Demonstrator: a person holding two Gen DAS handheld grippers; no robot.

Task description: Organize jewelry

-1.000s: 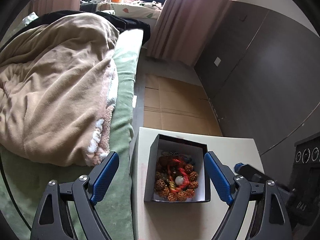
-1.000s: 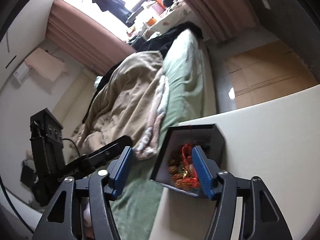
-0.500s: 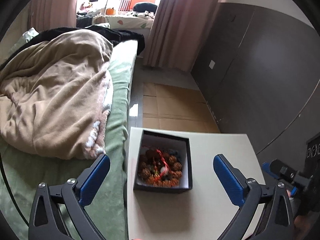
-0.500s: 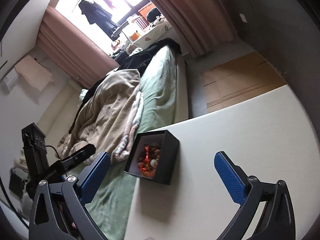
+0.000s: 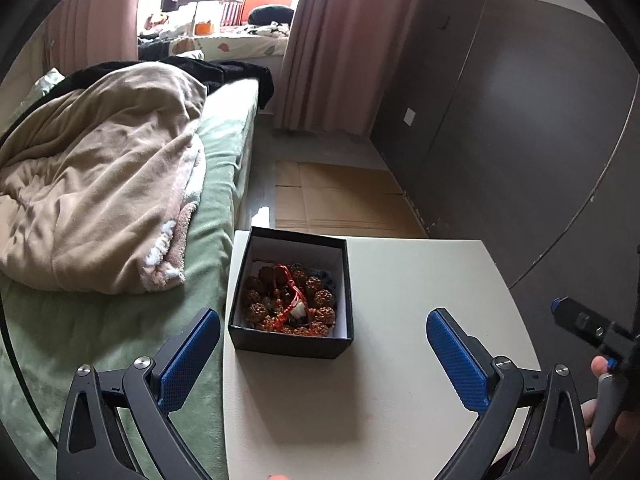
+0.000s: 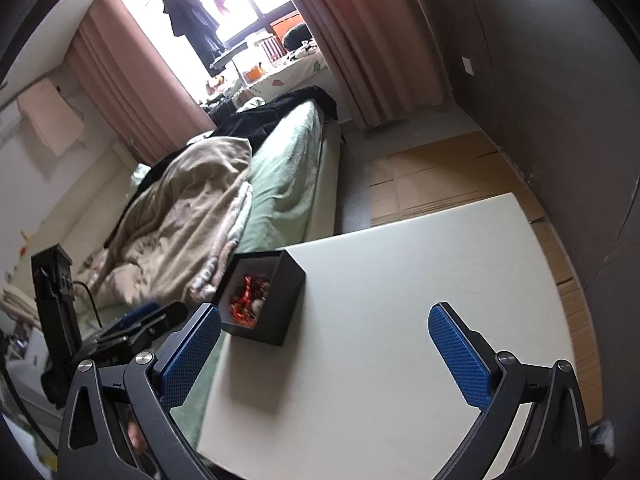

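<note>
A black open box (image 5: 292, 338) with a white lining stands on the cream table (image 5: 400, 360) near its left edge. It holds brown bead jewelry (image 5: 288, 300) with a red cord. The box also shows in the right wrist view (image 6: 288, 292), with the jewelry (image 6: 248, 304) inside. My left gripper (image 5: 322, 360) is open and empty, pulled back in front of the box. My right gripper (image 6: 324, 356) is open and empty, over the table to the right of the box.
A bed with a green sheet (image 5: 120, 340) and a beige blanket (image 5: 92, 192) touches the table's left side. Flattened cardboard (image 5: 340, 196) lies on the floor beyond the table. A dark wall (image 5: 520, 120) runs along the right.
Both grippers have opened wide and drawn back from the box, which now stands free on the table.
</note>
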